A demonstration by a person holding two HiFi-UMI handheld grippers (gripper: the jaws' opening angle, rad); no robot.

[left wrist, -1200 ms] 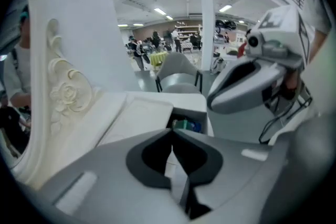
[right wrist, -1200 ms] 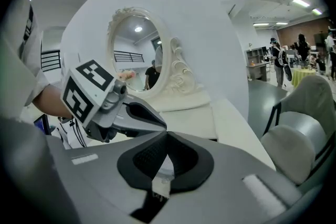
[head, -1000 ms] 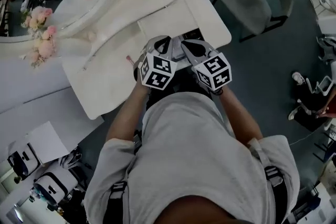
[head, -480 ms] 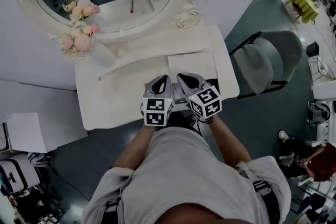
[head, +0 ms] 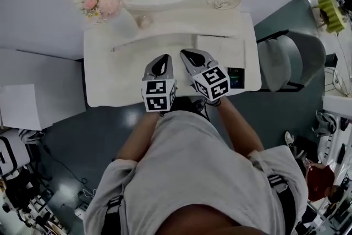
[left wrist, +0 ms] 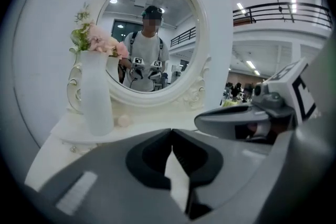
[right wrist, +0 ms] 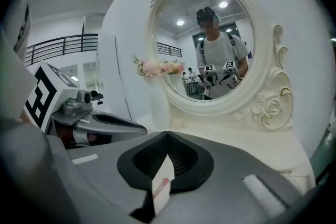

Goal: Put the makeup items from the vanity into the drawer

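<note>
Left gripper (head: 161,62), right gripper (head: 188,56) hovered above vanity's (head: 118,78) near edge; both tongs were pressed together, pinching nothing; vase (head: 125,23) stood far left.

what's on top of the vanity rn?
Vase of flowers, a small round item beside it, a flat white rectangle. Left gripper and right gripper cover the front middle; only a reddish stick shows beneath.

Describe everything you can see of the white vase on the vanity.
The vase is tall, slim and plain white, with a matt look like frosted glass or ceramic. It stands upright on the raised back shelf of the vanity, towards its left end, just in front of the round mirror. Pink flowers with green leaves fill its mouth. A small pale ball lies beside its base.
</note>
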